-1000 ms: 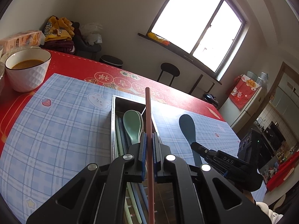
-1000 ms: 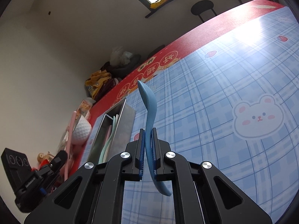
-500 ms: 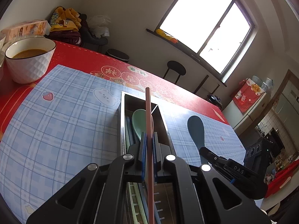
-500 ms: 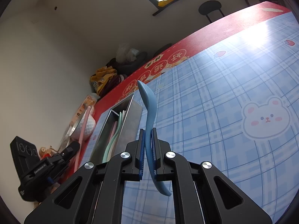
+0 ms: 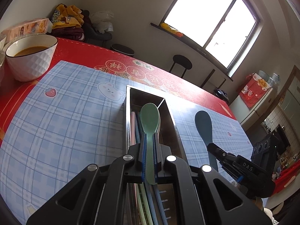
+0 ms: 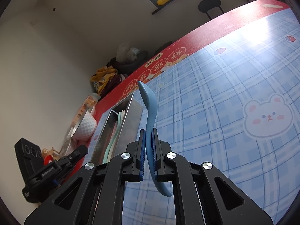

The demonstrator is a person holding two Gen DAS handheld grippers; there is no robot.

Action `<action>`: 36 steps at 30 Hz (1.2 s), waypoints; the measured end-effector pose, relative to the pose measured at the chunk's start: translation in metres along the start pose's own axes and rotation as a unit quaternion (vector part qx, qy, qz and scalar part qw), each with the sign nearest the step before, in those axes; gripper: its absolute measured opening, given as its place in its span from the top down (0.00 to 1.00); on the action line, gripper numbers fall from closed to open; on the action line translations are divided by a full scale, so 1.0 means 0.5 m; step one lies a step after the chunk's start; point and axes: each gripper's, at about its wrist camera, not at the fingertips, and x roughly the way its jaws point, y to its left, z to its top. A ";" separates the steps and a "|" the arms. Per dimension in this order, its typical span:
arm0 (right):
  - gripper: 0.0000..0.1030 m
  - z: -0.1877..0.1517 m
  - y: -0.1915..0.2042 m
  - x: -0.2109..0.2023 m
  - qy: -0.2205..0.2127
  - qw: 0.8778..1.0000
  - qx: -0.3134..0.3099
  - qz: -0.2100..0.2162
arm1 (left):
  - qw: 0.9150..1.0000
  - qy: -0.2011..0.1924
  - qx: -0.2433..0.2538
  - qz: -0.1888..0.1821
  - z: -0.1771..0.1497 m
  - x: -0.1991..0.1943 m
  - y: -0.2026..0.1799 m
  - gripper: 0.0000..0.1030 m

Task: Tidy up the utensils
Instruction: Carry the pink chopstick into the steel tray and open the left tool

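Green spoon is clenched in your left tool, bowl over the steel tray just ahead, while your right tool grips the blue spoon.

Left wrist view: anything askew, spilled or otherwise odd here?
Nothing stands out. The bowl of brown liquid stands upright with no spill around it, the metal box sits flat on the checked mat, and the left gripper holds the green spoon and the right gripper the blue spoon, each by its handle.
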 end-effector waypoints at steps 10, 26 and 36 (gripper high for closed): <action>0.94 0.004 -0.010 -0.003 0.002 1.000 0.014 0.002 | 1.000 -0.012 0.012 0.015 0.003 -0.023 -0.006 0.93; 0.94 0.024 0.102 0.010 0.038 0.997 0.065 -0.016 | 0.990 -0.064 0.046 0.120 0.021 -0.089 0.012 0.48; 0.94 -0.004 0.188 0.091 0.077 0.988 0.128 -0.042 | 0.987 -0.072 0.017 0.143 0.032 -0.097 0.033 0.09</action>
